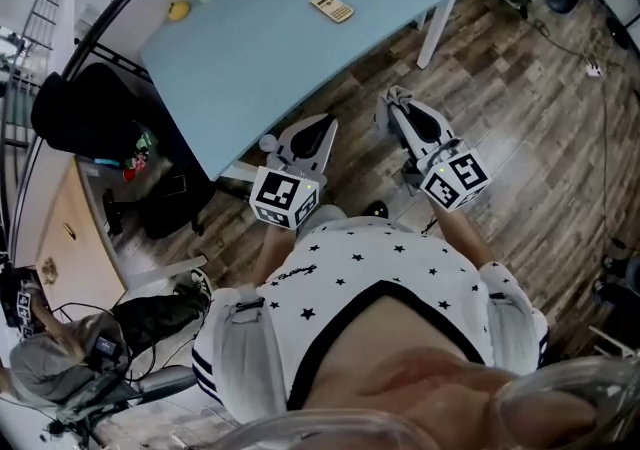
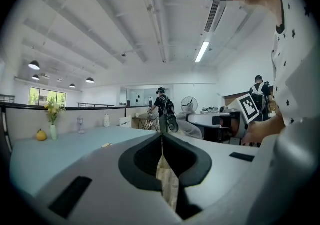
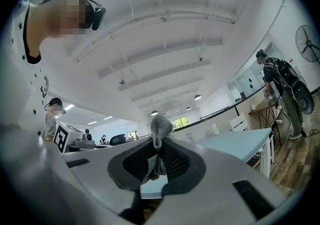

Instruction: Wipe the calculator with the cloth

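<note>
Pinching cloth (image 3: 160, 126) in fingers (image 3: 176, 161): right gripper (image 1: 396, 103), hung well short and right of calculator (image 1: 331, 6), slantwise on counter (image 1: 260, 48); left gripper (image 1: 322, 126) fingers (image 2: 145, 158) pressed together, empty.

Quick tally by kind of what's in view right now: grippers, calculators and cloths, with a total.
Grippers: 2, the left gripper and the right gripper
Calculators: 1, the calculator lying on the blue table
Cloths: 1, the cloth pinched in the right gripper's jaws
Total: 4
</note>
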### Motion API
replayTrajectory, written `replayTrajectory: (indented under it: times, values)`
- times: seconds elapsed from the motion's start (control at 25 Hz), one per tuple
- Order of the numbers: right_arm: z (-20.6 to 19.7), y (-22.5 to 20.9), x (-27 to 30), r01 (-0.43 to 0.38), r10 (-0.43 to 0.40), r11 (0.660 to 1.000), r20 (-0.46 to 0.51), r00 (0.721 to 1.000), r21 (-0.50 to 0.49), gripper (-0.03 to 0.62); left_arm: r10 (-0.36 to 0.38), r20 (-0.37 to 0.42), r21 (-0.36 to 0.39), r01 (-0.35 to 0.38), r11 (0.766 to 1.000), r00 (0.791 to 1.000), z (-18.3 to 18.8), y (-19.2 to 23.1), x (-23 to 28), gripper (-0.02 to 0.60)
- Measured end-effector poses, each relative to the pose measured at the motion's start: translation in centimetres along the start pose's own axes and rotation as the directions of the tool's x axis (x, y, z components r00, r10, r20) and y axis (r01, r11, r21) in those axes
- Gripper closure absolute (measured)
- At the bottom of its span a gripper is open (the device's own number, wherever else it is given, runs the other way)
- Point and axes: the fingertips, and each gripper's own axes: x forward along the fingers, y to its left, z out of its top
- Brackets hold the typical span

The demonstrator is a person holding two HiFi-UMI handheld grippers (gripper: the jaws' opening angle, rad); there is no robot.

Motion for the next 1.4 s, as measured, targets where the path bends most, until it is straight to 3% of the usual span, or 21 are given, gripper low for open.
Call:
replayTrajectory:
  times: [0.36, 0.76, 1.04, 1.4]
  values:
    - [-0.2, -0.6, -0.9, 0.011, -0.011, 1.0, 0.017, 1.0, 0.021, 0.554, -0.015, -0.004, 0.025, 0.015, 1.0, 1.0, 0.1, -1.1, 0.6, 0.551]
    - [-0.1, -2.7, -1.1, 0.058, -0.058, 0.998, -0.001, 0.998, 0.024, 0.554, -0.064, -0.005, 0.0, 0.064, 0.998, 0.998, -0.1, -1.0, 3.2, 0.551]
    - [0.4, -5.8, -0.1, 0.101, -0.101, 0.995, -0.003, 0.995, 0.006, 0.553, -0.111, 0.004, -0.018, 0.111, 0.994, 0.994, 0.0, 0.5, 7.5, 0.551]
    - [1.2, -11.0, 3.7, 0.137, -0.137, 0.991, -0.015, 0.99, 0.012, 0.553, -0.15, 0.011, 0.02, 0.15, 0.989, 0.989, 1.3, 3.8, 13.4, 0.551]
